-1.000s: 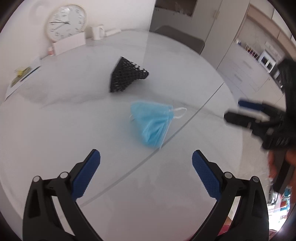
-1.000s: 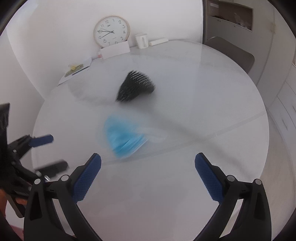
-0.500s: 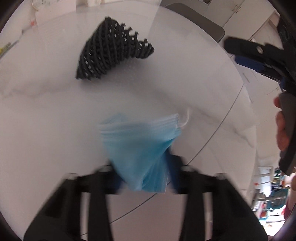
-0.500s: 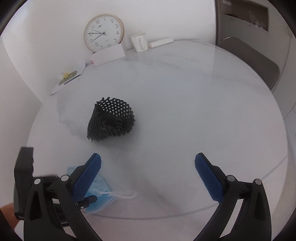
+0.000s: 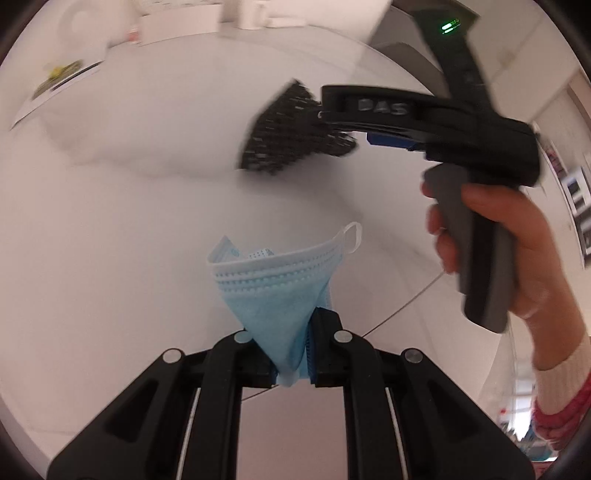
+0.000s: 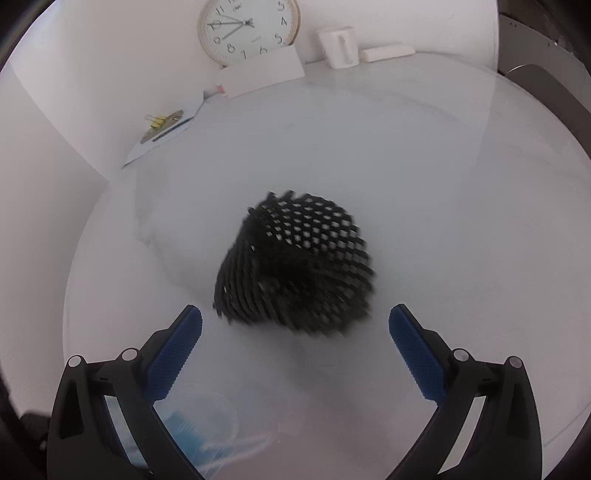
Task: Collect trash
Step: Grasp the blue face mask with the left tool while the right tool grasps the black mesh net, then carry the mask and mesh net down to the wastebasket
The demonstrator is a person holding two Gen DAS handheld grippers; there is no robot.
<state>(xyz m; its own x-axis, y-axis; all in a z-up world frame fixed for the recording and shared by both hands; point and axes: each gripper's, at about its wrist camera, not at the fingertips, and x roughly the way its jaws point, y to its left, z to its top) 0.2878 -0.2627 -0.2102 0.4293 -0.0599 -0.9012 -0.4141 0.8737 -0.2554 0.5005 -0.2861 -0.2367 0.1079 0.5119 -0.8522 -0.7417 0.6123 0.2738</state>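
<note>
Black mesh net (image 6: pixel 295 258): lies on the white tabletop (image 6: pixel 443 221), dead ahead of the right gripper (image 6: pixel 295 332), just beyond the line between its fingertips; blurred, so contact cannot be told
Net's long axis: a collapsed cone, narrow end toward the lower left in the right wrist view, wide frilled mouth toward the upper right, so it lies slantwise across the gap
Right fingers (image 6: pixel 177 347): spread wide, holding nothing, one to each side of the net
Nearer hand: the right one, judged from both views; the left is occupied and sits farther from the net
Blue face mask (image 5: pixel 280 295): pinched by its lower corner between the left fingers (image 5: pixel 325 332), closed tight on it; the pleated edge and ear loop fan upward, apparently lifted off the tabletop
Left gripper (image 5: pixel 291 354): gripping the mask, near the tabletop's front edge
Left wrist view alone shows: the right gripper from the side, reaching over the net (image 5: pixel 291 140), and the hand (image 5: pixel 517 258) on its handle
Right wrist view alone shows: the net's open weave, the gap either side of it, the clock (image 6: pixel 247 26), cup (image 6: pixel 338 46) and papers (image 6: pixel 162 133) at the far wall; the mask (image 6: pixel 192 435) is only a blue smear at the bottom left
</note>
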